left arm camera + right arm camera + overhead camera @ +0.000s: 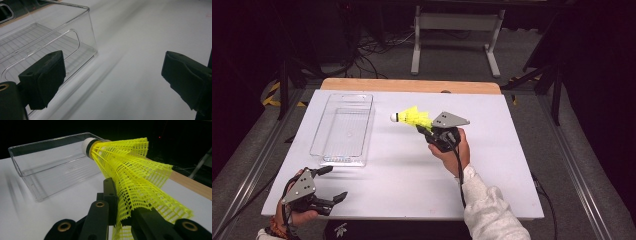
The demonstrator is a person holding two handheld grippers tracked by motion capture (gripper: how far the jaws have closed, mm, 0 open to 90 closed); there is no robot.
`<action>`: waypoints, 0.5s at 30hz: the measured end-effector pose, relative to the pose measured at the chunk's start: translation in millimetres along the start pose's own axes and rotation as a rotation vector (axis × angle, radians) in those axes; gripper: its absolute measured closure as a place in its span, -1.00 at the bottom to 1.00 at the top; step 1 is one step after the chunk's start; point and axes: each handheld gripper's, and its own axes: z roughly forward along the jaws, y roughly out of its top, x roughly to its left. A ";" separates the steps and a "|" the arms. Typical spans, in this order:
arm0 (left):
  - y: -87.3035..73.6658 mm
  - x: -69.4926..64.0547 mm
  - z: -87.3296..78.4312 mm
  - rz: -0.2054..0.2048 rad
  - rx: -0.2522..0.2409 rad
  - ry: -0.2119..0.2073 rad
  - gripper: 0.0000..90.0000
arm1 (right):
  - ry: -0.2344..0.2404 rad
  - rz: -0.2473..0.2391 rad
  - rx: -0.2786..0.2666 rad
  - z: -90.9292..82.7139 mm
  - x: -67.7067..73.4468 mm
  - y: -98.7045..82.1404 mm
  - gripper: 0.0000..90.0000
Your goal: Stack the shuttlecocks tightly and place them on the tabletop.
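shuttlecock (412, 117): yellow mesh skirt, white tip, black band
bin (343, 128): clear, ribbed floor
table (402, 170): white

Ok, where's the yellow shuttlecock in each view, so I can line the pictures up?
High view: the shuttlecock sits just above centre, white tip pointing left, skirt pinched in the right claw.
Left gripper view: not in this picture.
Right gripper view: it runs from the bottom centre up to the top middle, skirt clamped.
Shared landmark: the clear bin, on the white table.
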 end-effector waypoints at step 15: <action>-0.2 0.4 -0.8 0.004 0.003 -0.002 -0.86 | 0.056 -0.011 0.022 20.6 18.2 -0.7 0.93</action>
